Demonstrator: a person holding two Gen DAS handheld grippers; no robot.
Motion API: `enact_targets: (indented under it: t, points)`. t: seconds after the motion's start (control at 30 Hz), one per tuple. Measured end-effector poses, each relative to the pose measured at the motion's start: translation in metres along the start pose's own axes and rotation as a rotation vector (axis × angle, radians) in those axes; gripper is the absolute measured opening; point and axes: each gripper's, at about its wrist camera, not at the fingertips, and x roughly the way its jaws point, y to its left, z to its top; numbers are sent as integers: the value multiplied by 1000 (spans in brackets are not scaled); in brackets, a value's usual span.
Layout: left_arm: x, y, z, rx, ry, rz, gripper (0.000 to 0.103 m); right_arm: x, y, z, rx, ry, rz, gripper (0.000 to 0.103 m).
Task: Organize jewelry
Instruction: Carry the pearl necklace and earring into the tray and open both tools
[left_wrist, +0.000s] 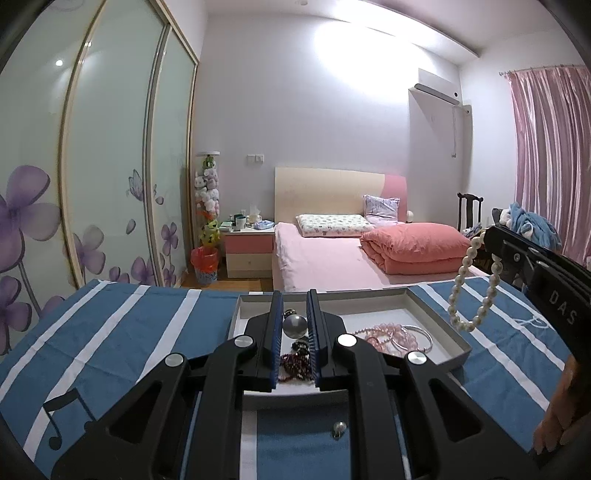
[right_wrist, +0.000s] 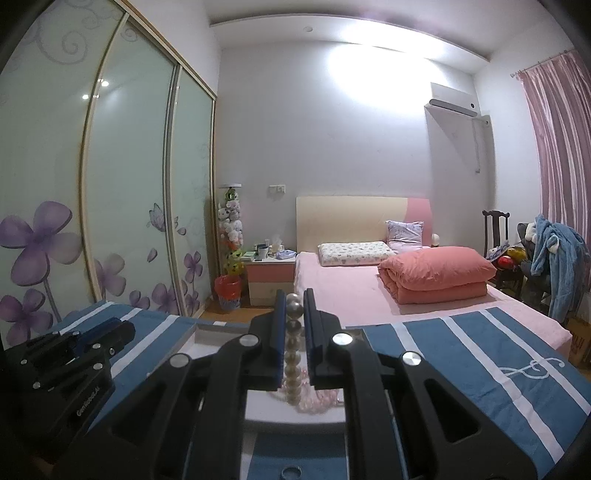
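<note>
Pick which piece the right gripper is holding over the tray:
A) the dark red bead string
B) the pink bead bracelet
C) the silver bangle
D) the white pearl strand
D: the white pearl strand hangs in a loop from the right gripper, its beads running between the fingers, while the other pieces lie in the tray.

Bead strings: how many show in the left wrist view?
3: white pearl string hanging from right gripper; pink one and dark red one in grey tray. More may be hidden.
</note>
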Motion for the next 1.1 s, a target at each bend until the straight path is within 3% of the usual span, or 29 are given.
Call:
enact_targets:
  t: [0.47, 1.03, 1.1]
  points:
    - [52, 6, -4, -10, 55, -13, 14, 68, -5, -6, 23, 60, 0, 10]
    - [103, 0, -11, -9, 171, -66, 14, 153, -18, -38, 131, 293, 55, 11]
    - [105, 4, -12, -29, 185, -64, 18, 156, -20, -41, 151, 320, 70, 14]
